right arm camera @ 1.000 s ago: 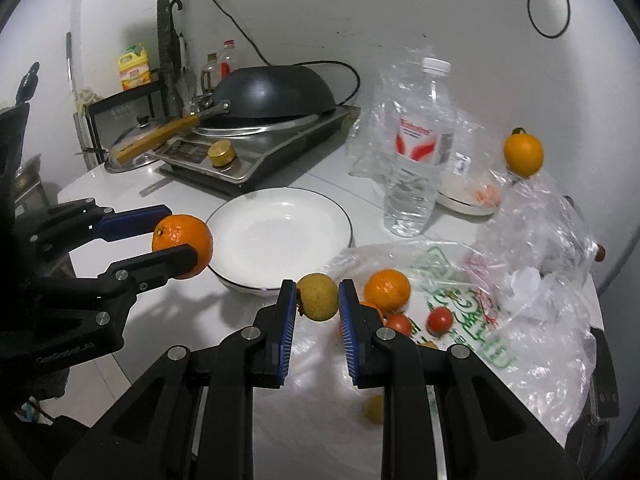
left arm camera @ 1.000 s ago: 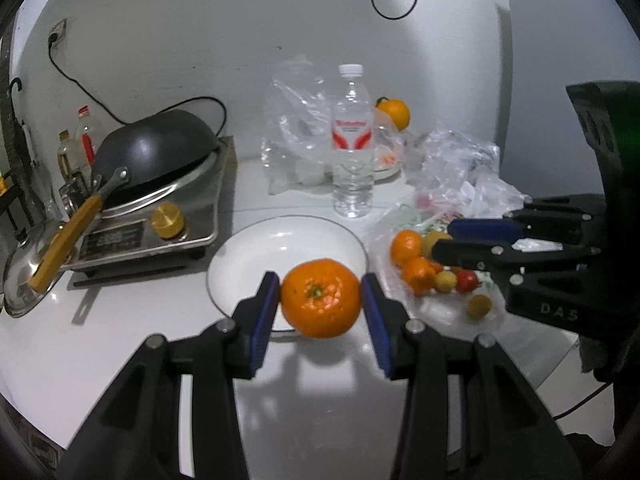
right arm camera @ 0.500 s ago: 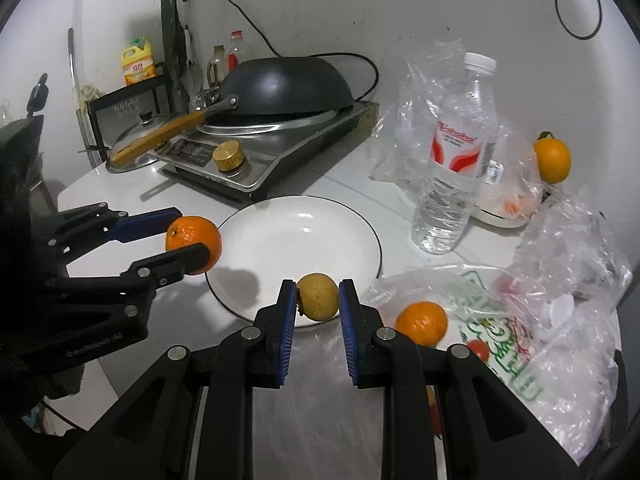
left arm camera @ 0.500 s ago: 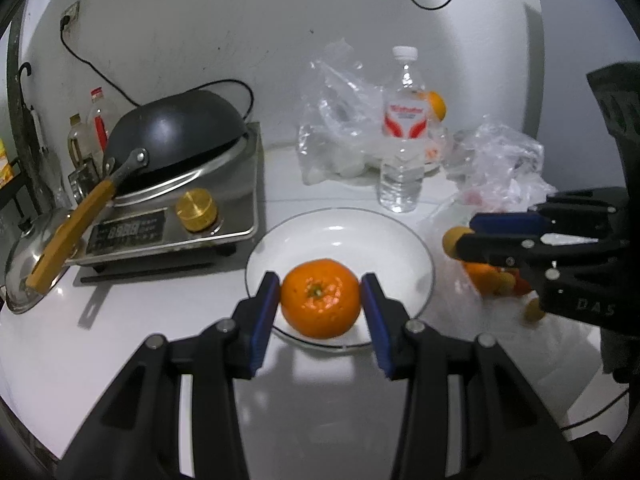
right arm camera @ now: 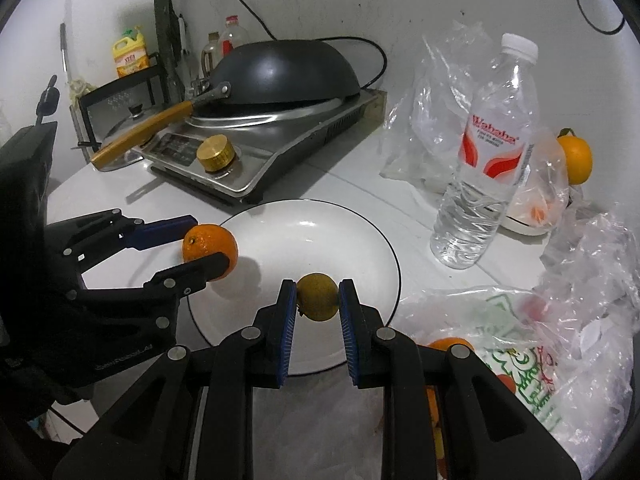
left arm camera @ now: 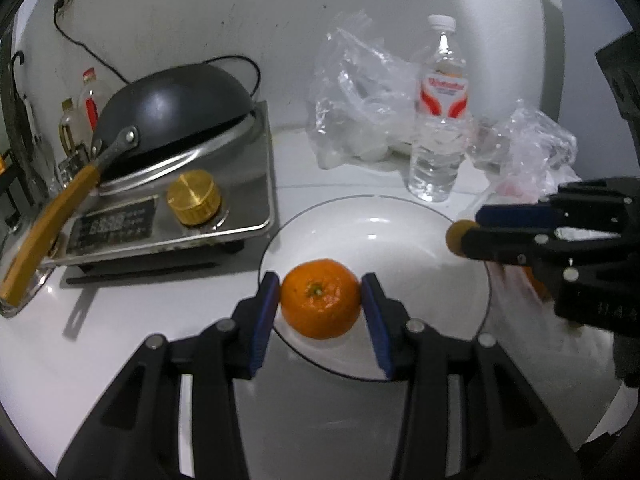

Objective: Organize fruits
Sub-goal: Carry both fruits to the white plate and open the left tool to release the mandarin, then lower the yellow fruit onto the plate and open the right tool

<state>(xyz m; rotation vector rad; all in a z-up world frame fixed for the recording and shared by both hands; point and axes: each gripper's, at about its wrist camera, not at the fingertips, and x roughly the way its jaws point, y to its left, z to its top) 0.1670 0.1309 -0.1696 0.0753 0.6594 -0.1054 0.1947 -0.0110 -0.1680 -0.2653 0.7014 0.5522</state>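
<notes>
Left hand-held gripper (left arm camera: pixel 320 300) is clamped on an orange (left arm camera: pixel 320 299) over the near rim of the white plate (left arm camera: pixel 400 224); right hand-held gripper (right arm camera: pixel 318 298) pinches a small yellow-green fruit (right arm camera: pixel 318 297) above that plate's right edge, water bottle (right arm camera: pixel 480 168) behind the plate

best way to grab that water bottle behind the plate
Take the water bottle around its labelled middle, coming in level from the plate side. It stands upright with a round body, so the fingers can close across it there. Crinkled plastic bags crowd it behind and to the sides, so the front looks easiest.
</notes>
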